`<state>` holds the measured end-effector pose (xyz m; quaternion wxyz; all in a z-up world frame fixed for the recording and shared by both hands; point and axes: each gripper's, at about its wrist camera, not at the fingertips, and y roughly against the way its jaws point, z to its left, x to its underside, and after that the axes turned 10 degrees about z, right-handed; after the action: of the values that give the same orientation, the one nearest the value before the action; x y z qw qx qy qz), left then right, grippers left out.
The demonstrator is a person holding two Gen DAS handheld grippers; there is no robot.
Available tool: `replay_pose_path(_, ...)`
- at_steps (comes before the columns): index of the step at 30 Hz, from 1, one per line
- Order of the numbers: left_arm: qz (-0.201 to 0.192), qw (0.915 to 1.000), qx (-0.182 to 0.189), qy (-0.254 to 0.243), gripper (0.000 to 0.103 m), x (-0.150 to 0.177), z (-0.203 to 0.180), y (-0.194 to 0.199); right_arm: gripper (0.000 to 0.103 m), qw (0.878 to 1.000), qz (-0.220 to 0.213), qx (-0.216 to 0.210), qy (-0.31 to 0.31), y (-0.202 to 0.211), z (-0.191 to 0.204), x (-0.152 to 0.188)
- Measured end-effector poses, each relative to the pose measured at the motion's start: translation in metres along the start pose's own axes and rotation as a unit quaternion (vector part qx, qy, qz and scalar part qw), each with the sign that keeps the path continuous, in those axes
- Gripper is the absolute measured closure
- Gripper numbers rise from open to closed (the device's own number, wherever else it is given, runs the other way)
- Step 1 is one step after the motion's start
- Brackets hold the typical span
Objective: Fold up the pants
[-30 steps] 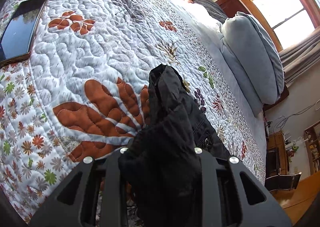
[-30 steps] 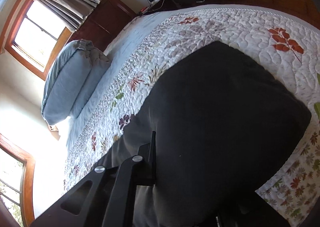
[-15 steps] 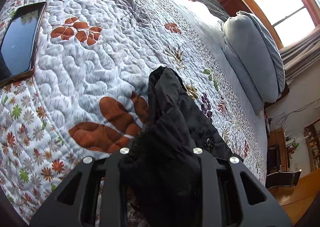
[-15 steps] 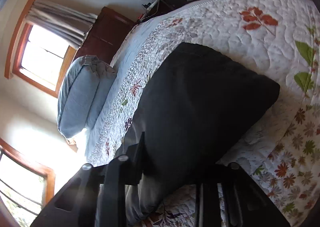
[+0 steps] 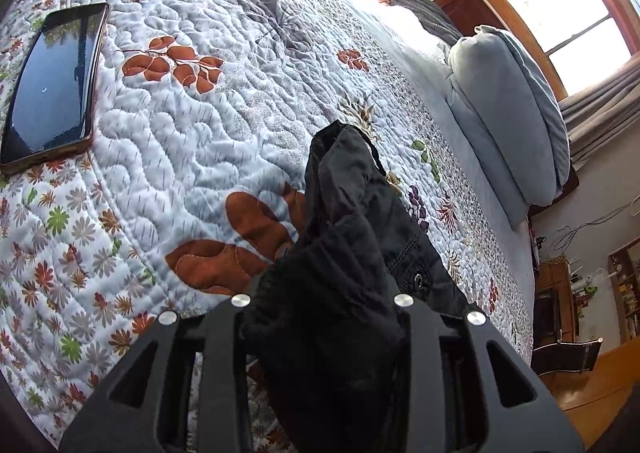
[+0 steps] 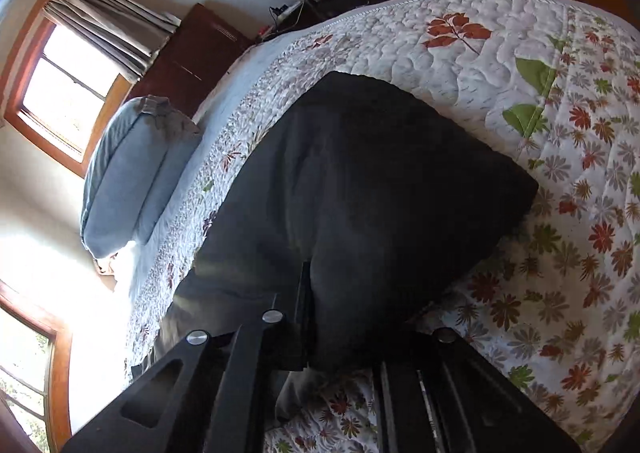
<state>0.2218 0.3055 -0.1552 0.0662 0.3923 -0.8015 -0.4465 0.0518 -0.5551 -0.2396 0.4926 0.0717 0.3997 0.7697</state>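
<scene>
Pants point(image 5: 352, 253), black ones, lie on a bed with a flowery quilt point(image 5: 192, 125). In the left wrist view a bunched part of them fills the lower middle of the frame and rises to a point near the center. A small metal button shows on the cloth at the lower right of the bunch.

The left tool point(image 5: 320, 317) sits at the bottom of that frame. Its two sides are a little way apart, and they have just been opening. The black cloth is thick between them and seems to press on both sides, so the tool looks like it is holding the pants, though the dark cloth makes that hard to see for sure.

In the right wrist view the pants point(image 6: 360, 189) spread wide and flat across the middle of the frame, with one corner pointing to the right. The right tool point(image 6: 352, 337) is at the bottom. Its sides have just been closing, and they are pinched tight on the near edge of the pants.

A dark phone point(image 5: 52, 85) lies on the quilt at the upper left of the left wrist view, well apart from the pants. Blue-gray pillows point(image 5: 508, 121) lean at the right side of that frame, below a bright window point(image 5: 560, 9).
</scene>
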Motion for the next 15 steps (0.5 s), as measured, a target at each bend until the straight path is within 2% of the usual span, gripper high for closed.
replay_pose_path(2,0.004,1.0,-0.003,0.001,0.066,0.001,0.001,0.005,0.094,1.0,-0.001,-0.013,-0.005,0.002,-0.001,-0.003)
replay_pose_path(4,0.002,1.0,-0.005,-0.001,0.06,0.004,0.002,0.013,0.09,0.999,0.004,-0.027,-0.021,0.003,-0.005,-0.007)
replay_pose_path(5,-0.003,0.9999,-0.01,-0.001,0.054,0.005,0.002,0.018,0.085,0.999,0.006,-0.034,-0.031,0.005,-0.009,-0.008)
replay_pose_path(6,-0.016,0.9997,-0.019,0.002,0.045,0.007,0.003,0.025,0.075,0.998,0.006,-0.048,-0.042,0.005,-0.014,-0.011)
replay_pose_path(7,-0.031,0.9992,-0.026,0.005,0.041,0.008,0.004,0.034,0.071,0.997,0.005,-0.052,-0.051,0.006,-0.018,-0.013)
replay_pose_path(8,-0.047,0.9984,-0.031,0.006,0.037,0.009,0.005,0.044,0.069,0.997,0.005,-0.049,-0.058,0.008,-0.02,-0.011)
replay_pose_path(10,-0.072,0.9968,-0.036,0.001,0.035,0.01,0.005,0.063,0.067,0.996,0.011,-0.056,-0.07,0.005,-0.026,-0.012)
replay_pose_path(11,-0.082,0.996,-0.035,-0.005,0.034,0.012,0.003,0.071,0.067,0.995,0.011,-0.064,-0.082,0.003,-0.029,-0.012)
replay_pose_path(13,-0.092,0.9951,-0.032,-0.02,0.032,0.016,-0.005,0.081,0.077,0.994,0.013,-0.073,-0.083,0.001,-0.03,-0.012)
replay_pose_path(15,-0.091,0.9949,-0.021,-0.04,0.029,0.023,-0.016,0.085,0.085,0.996,0.006,-0.053,-0.071,0.002,-0.022,-0.012)
